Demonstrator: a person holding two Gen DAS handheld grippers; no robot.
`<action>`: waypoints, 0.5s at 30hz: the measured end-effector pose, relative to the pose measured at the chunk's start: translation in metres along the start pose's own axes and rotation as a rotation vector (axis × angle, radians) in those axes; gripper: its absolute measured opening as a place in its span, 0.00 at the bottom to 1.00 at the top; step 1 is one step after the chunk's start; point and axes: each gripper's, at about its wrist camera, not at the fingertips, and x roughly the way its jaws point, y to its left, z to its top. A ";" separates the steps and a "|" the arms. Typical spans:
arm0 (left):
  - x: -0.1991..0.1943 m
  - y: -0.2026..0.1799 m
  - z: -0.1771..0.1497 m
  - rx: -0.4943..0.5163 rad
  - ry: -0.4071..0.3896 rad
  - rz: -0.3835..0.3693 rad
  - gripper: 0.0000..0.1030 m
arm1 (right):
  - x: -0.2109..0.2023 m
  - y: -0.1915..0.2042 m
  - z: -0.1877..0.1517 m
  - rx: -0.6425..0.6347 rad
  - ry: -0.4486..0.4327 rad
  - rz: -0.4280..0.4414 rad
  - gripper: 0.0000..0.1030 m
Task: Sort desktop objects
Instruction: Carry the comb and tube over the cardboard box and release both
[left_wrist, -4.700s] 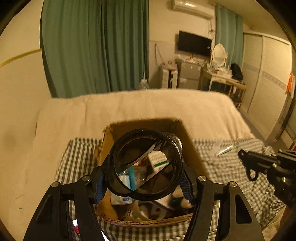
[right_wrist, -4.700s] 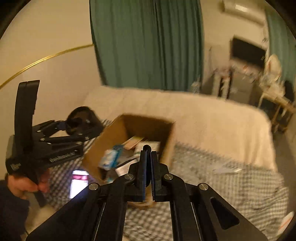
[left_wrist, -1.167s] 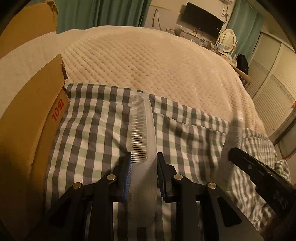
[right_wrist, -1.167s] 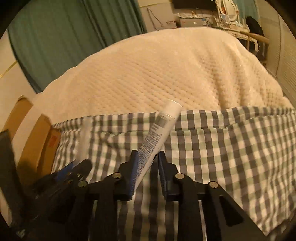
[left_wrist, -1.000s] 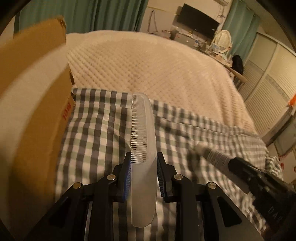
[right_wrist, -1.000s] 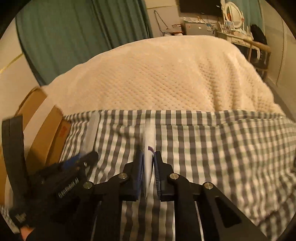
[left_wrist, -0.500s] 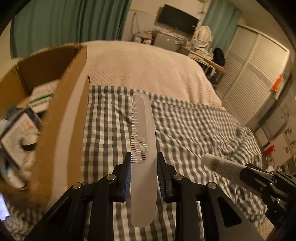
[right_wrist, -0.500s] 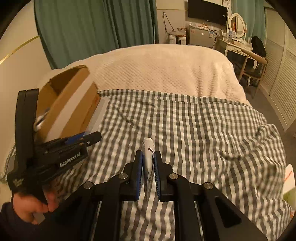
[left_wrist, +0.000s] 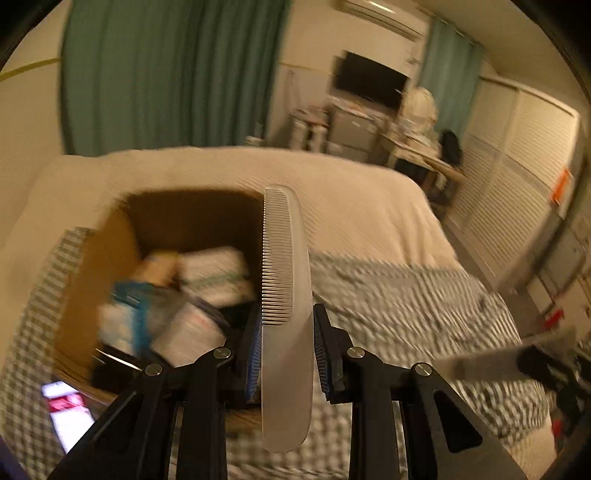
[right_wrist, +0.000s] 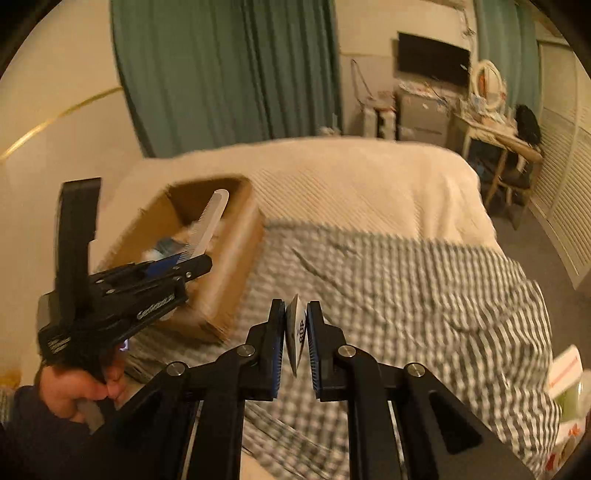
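My left gripper (left_wrist: 287, 349) is shut on a pale translucent comb (left_wrist: 285, 280) and holds it in the air over the right edge of an open cardboard box (left_wrist: 110, 236). The box holds several packets and boxes. In the right wrist view the comb (right_wrist: 210, 218) hangs over the box (right_wrist: 229, 258), held by the left gripper (right_wrist: 184, 264). My right gripper (right_wrist: 296, 334) is shut on a white tube (right_wrist: 296, 332), held above the checked cloth (right_wrist: 406, 295). The tube also shows blurred in the left wrist view (left_wrist: 480, 363).
The box stands on a green-and-white checked cloth (left_wrist: 406, 302) over a cream bed cover (left_wrist: 354, 206). A lit phone (left_wrist: 66, 413) lies in front of the box. A white-and-orange carton (right_wrist: 565, 384) sits at the cloth's right edge. Green curtains and furniture stand behind.
Both grippers have lifted off the cloth with the comb and the tube. The left gripper has swung left, bringing the comb over the box. The right gripper follows toward the box.
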 end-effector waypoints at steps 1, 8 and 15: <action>-0.001 0.013 0.010 -0.008 -0.010 0.023 0.25 | 0.001 0.010 0.007 -0.011 -0.008 0.014 0.11; 0.011 0.081 0.034 -0.069 -0.009 0.136 0.25 | 0.039 0.089 0.051 -0.077 -0.054 0.142 0.11; 0.067 0.093 0.013 -0.107 0.083 0.167 0.38 | 0.127 0.120 0.063 0.018 -0.006 0.201 0.42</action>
